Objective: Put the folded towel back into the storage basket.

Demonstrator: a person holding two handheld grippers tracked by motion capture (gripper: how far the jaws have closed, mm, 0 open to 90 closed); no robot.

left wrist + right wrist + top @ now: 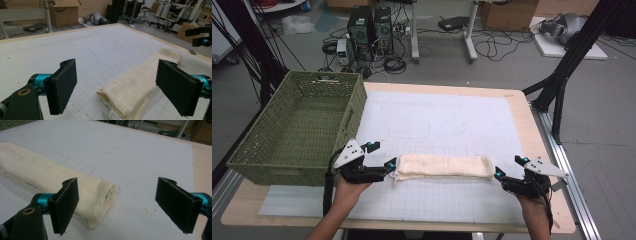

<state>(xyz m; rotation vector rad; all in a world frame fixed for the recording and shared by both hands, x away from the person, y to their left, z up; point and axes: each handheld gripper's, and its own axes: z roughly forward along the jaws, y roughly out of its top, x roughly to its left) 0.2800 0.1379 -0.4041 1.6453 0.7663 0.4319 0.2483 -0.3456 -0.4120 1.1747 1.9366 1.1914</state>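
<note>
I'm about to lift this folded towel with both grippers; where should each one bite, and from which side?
Grip the folded towel at its two short ends, judging by its long, flat pose across the mat. The left hand-held gripper comes in from the left end, the right hand-held gripper from the right, jaws open and closing over the layered edge.

cream towel (443, 165), olive green woven basket (297, 127), white gridded mat (447, 125) (faint lines), black jaws
</note>
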